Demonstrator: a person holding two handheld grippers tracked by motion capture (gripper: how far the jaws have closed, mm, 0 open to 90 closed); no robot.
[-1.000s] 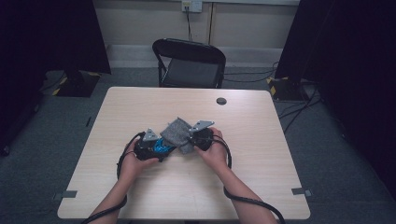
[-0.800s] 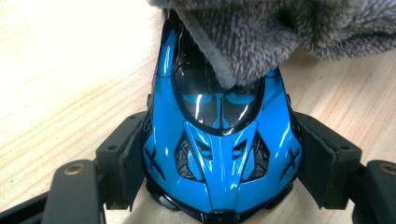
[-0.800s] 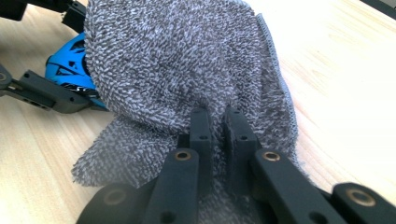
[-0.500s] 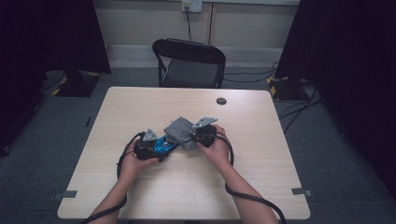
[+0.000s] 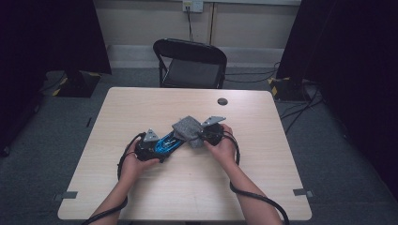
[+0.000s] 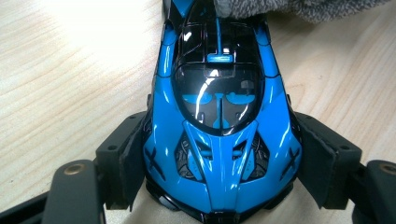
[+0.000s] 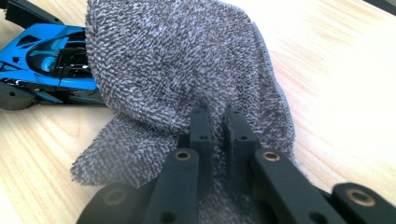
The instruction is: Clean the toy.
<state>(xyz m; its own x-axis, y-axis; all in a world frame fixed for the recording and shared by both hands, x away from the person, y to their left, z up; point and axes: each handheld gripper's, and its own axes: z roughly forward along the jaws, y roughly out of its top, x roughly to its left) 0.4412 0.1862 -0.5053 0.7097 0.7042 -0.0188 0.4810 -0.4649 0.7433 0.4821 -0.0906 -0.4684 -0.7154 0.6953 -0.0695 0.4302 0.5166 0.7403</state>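
Jaws pinching grey cloth (image 7: 187, 70) over car (image 6: 219, 116)

grey cloth (image 7: 187, 74) hides blue toy car (image 6: 219, 140) far end.

Toy car (image 6: 219, 140): glossy bright blue body, black cockpit glass with blue shapes showing through, black vents and black X-marks near its end, black trim along the lower edge.

Terry cloth (image 7: 187, 79): grey, looped pile speckled light and dark; read as plain mid-grey in the high view.

Left gripper (image 5: 149, 149) and right gripper (image 5: 210, 134): matt black jaws and links, brass-coloured pivot pins, pale grey three-cornered plates on top, black cables.

Wooden table (image 5: 155, 197): pale beige with fine straight grain; one small dark round disc (image 5: 222, 101) near its far edge.

Folding chair (image 5: 191, 63): black frame, dark seat.

Floor (image 5: 347, 159): dark grey carpet.
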